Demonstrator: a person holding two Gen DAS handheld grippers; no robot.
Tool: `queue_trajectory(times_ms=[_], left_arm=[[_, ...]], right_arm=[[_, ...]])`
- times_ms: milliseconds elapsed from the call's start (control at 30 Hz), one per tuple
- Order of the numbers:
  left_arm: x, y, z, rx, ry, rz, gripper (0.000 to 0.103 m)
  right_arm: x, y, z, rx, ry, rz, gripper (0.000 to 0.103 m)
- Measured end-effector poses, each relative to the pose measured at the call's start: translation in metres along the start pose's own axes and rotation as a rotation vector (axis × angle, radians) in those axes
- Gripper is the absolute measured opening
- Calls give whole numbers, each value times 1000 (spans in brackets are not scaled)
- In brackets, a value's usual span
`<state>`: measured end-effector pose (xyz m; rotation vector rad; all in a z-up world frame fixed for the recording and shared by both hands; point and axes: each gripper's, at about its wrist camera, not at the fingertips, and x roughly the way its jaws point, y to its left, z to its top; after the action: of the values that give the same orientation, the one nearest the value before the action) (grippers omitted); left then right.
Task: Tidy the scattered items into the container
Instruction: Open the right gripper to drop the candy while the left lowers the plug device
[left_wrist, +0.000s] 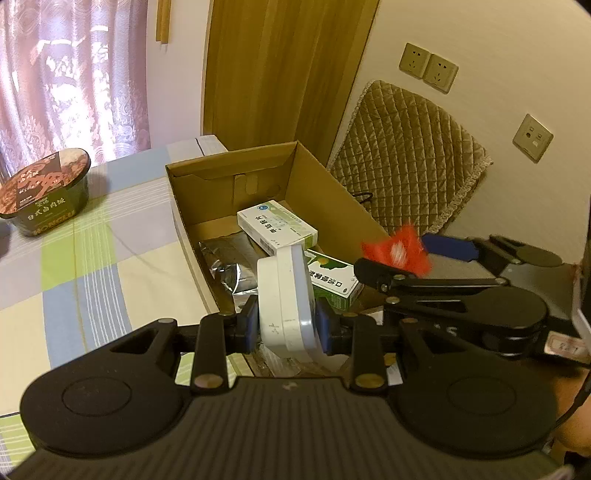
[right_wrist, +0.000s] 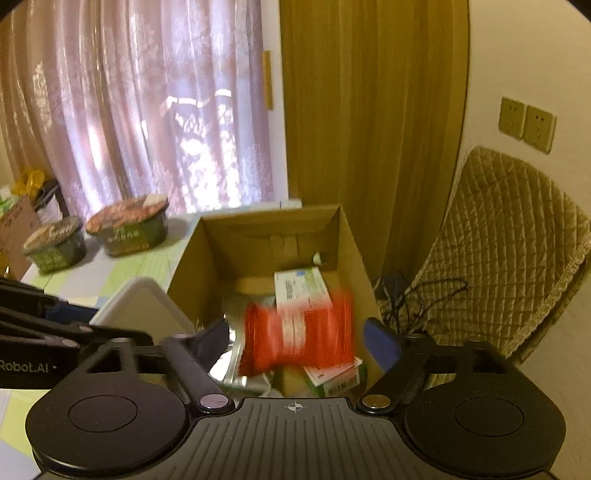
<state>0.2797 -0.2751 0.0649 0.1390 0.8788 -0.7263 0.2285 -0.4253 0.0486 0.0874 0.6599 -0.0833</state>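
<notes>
An open cardboard box (left_wrist: 229, 166) (right_wrist: 207, 251) stands on the checked tablecloth. It holds a white medicine box (left_wrist: 277, 225) (right_wrist: 301, 288), a silver foil pouch (left_wrist: 231, 262) and a green-and-white carton (left_wrist: 332, 277). My left gripper (left_wrist: 286, 325) is shut on a flat white plastic case (left_wrist: 286, 306) (right_wrist: 140, 306), held on edge at the box's near rim. Over the box, my right gripper (right_wrist: 297, 341) (left_wrist: 410, 258) is open, its fingers wide apart. Between them a red packet (right_wrist: 295, 339) (left_wrist: 399, 251) shows motion-blurred in the air, touching neither pad.
Two instant-meal bowls (right_wrist: 129, 225) (right_wrist: 55, 243) sit on the table left of the box; one bowl (left_wrist: 48, 192) shows in the left wrist view. A quilted chair back (left_wrist: 406, 155) and tangled cables (right_wrist: 413, 295) lie right of the box. Curtains hang behind.
</notes>
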Motion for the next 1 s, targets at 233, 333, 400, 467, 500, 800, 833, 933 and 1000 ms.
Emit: queue_trajectory(times_ms=[233, 333, 400, 467, 500, 800, 833, 933, 1000], left_arm=[[1, 5, 0, -9, 0, 0, 26], [2, 5, 0, -10, 0, -2, 26], [2, 5, 0, -11, -1, -3, 26], [2, 4, 0, -9, -1, -4, 26], [2, 4, 1, -9, -2, -4, 26], [5, 3, 5, -22, -8, -8, 26], [6, 2, 6, -22, -9, -8, 26], [8, 2, 7, -26, -10, -9, 26], [10, 2, 8, -28, -10, -9, 26]], right_arm=[[1, -3, -1, 6, 2, -7, 85], [1, -3, -3, 4, 8, -8, 85], [0, -3, -4, 5, 12, -8, 85], [0, -2, -5, 4, 12, -10, 85], [0, -2, -5, 5, 14, -9, 85], [-1, -4, -5, 0, 16, -18, 85], [-1, -5, -6, -1, 16, -21, 85], [-1, -7, -7, -2, 19, -24, 85], [-1, -8, -8, -1, 20, -25, 85]])
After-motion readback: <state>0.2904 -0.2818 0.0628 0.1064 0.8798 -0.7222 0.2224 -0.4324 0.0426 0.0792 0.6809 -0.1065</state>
